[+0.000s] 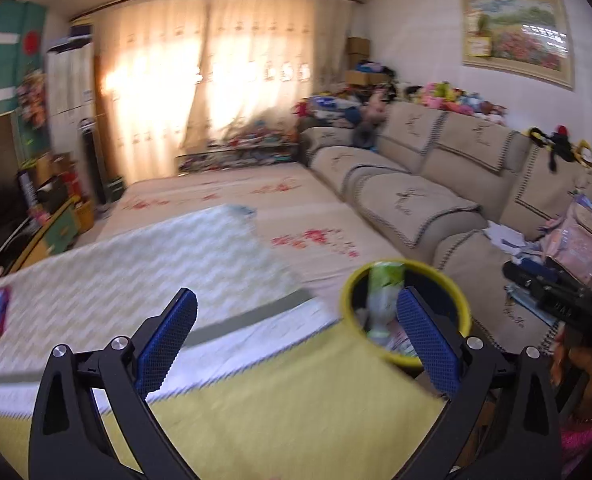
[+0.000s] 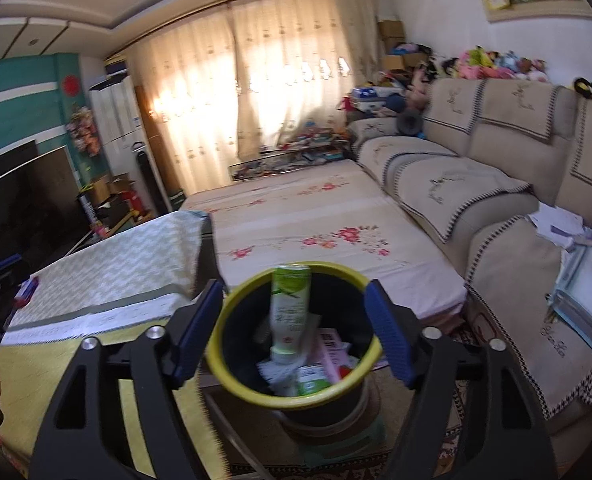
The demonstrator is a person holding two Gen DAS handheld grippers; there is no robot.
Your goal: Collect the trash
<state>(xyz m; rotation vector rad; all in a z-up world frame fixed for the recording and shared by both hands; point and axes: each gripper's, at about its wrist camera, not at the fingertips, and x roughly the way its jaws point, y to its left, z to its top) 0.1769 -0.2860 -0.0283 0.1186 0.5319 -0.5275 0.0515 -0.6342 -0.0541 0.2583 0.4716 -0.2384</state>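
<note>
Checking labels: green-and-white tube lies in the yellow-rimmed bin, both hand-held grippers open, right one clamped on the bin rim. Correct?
Almost. The right hand-held gripper isn't clamped on the bin: the right wrist view shows its jaws spread wide and holding nothing. The tube is in the bin and the left hand-held gripper is open too.

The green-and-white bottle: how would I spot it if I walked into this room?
Find the long beige sofa; near its close end stands a black trash bin with a yellow rim. The green-and-white bottle stands in it cap down, poking above the rim, while the papers and wrappers around it lie low.
</note>
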